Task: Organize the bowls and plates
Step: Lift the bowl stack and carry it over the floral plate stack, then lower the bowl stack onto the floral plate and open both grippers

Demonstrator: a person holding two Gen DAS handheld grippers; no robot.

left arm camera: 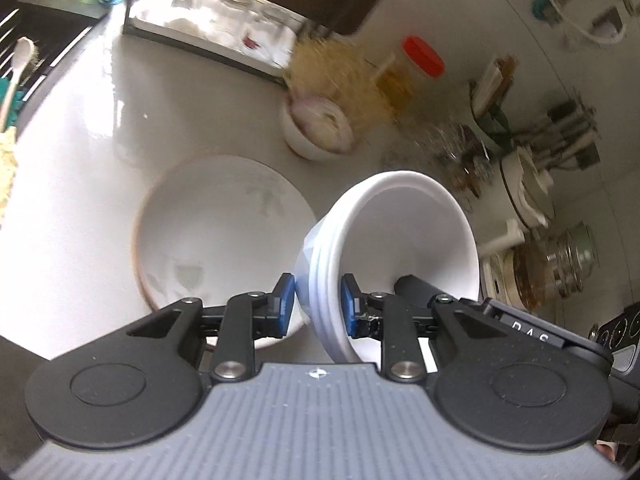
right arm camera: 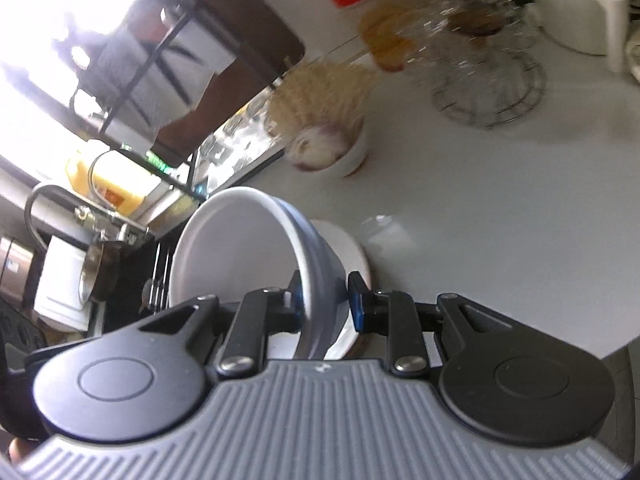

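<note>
A white bowl with a pale blue outside (left arm camera: 404,236) is held by both grippers at once, tilted on its side above the counter. My left gripper (left arm camera: 319,300) is shut on its rim. My right gripper (right arm camera: 326,300) is shut on the opposite rim of the same bowl (right arm camera: 240,248); its black finger shows inside the bowl in the left wrist view. A large white plate with a faint leaf pattern (left arm camera: 216,232) lies flat on the white counter, just left of and below the bowl. Its edge shows under the bowl in the right wrist view (right arm camera: 352,252).
A small white bowl of onions (left arm camera: 316,128) stands behind the plate, with a straw-like bundle (left arm camera: 340,76) and a red-lidded jar (left arm camera: 416,64) beyond. Jars, a wire stand (right arm camera: 488,92) and kitchen tools crowd the right. A dish rack (left arm camera: 208,12) and sink tap (right arm camera: 52,204) lie left.
</note>
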